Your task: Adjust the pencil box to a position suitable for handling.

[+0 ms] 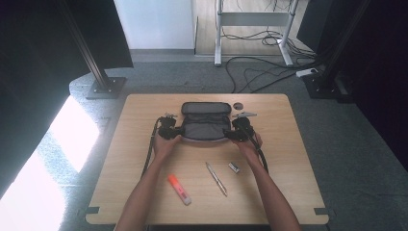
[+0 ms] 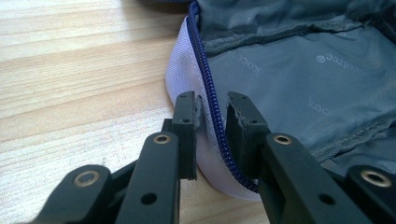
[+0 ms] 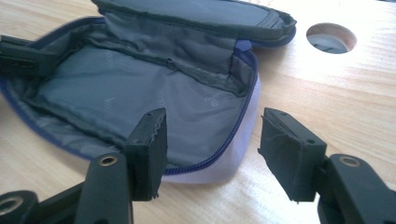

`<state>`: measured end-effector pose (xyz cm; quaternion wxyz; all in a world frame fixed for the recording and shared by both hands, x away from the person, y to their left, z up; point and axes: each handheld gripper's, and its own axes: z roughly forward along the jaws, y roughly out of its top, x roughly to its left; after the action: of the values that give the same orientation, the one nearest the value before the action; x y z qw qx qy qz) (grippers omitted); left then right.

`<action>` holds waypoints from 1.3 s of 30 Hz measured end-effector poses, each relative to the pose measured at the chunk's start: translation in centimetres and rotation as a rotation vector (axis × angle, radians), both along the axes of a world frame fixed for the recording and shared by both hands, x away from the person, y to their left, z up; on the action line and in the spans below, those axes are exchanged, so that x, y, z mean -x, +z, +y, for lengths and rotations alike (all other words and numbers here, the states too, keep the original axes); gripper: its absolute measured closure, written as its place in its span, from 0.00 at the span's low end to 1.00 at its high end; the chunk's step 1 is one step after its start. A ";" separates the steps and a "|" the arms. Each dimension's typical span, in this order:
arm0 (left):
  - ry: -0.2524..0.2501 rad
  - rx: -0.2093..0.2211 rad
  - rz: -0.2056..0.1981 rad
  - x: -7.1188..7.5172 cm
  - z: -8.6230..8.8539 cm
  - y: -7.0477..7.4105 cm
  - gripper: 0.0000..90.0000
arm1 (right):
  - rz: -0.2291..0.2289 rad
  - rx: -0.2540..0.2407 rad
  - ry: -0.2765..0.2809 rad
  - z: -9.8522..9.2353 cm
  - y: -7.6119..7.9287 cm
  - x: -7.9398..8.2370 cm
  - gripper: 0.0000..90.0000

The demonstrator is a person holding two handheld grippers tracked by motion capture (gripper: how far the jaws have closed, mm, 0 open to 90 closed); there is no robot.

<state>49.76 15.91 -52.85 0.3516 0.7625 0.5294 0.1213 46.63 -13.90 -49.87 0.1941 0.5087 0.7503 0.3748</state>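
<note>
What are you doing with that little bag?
A person holds an open grey pencil case on the table with two grippers. The left gripper straddles its zipper edge; the right gripper is open around the other end. A highlighter, pen and small eraser-like thing wait nearby.

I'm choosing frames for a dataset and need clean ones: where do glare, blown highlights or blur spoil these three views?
High view: a blown-out sunlight patch on the floor at left, dark corners, soft detail overall. Left gripper view: pencil case sharp, jaws near the lens slightly soft. Right gripper view: table washed out around the hole.
</note>
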 end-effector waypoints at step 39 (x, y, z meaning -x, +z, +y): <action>0.002 -0.003 0.004 -0.2 0.2 -0.2 0.81 | 0.097 0.078 -0.054 0.6 -2.9 -3.6 0.91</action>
<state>49.94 16.07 -53.10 0.3491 0.7627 0.5309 0.1207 50.23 -13.34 -52.82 0.1874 0.5386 0.7588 0.3148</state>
